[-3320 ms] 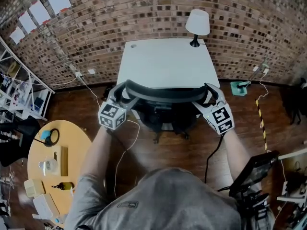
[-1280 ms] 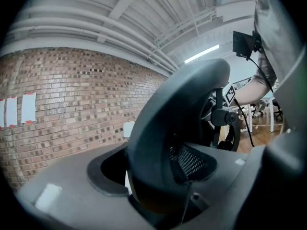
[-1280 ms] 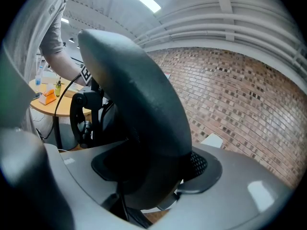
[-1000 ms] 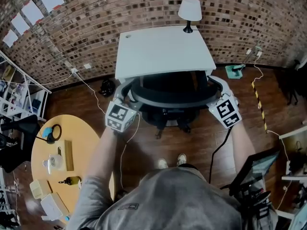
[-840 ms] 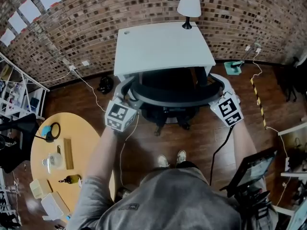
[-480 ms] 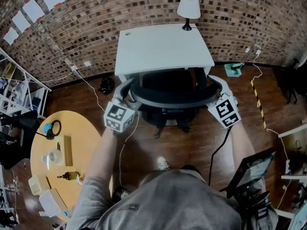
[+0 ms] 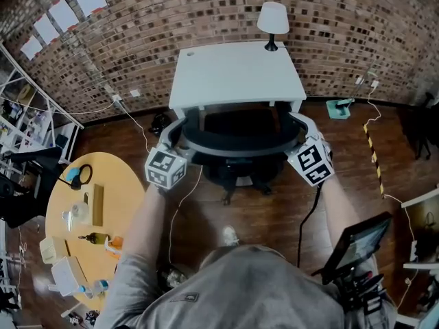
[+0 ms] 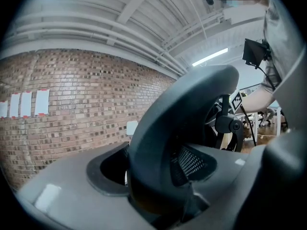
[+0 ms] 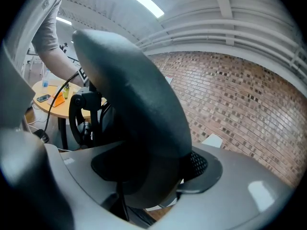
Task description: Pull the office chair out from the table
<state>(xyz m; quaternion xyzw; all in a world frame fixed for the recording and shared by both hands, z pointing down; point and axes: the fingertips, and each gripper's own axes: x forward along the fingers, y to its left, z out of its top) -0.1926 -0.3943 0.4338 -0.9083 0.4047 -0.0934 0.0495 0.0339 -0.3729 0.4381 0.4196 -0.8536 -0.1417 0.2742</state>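
Note:
The black office chair (image 7: 236, 157) stands in front of the white table (image 7: 236, 74), its seat partly out from under the table edge. Its curved backrest rim (image 7: 240, 148) runs between my two grippers. My left gripper (image 7: 180, 138) is shut on the rim's left end. My right gripper (image 7: 296, 130) is shut on the right end. In the left gripper view the dark rim (image 8: 182, 114) fills the space between the grey jaws of the left gripper (image 8: 168, 181). In the right gripper view the rim (image 9: 139, 119) sits the same way in the right gripper (image 9: 139, 183).
A white lamp (image 7: 273, 20) stands at the table's far edge by the brick wall. A round wooden table (image 7: 82, 218) with small items is at my left, shelving (image 7: 27, 115) beyond it. Cables (image 7: 182, 204) cross the wood floor. A screen on a stand (image 7: 353, 245) is at my right.
The chair has come back from the table with both grippers on its backrest; more of the seat shows between the table edge and the rim than before.

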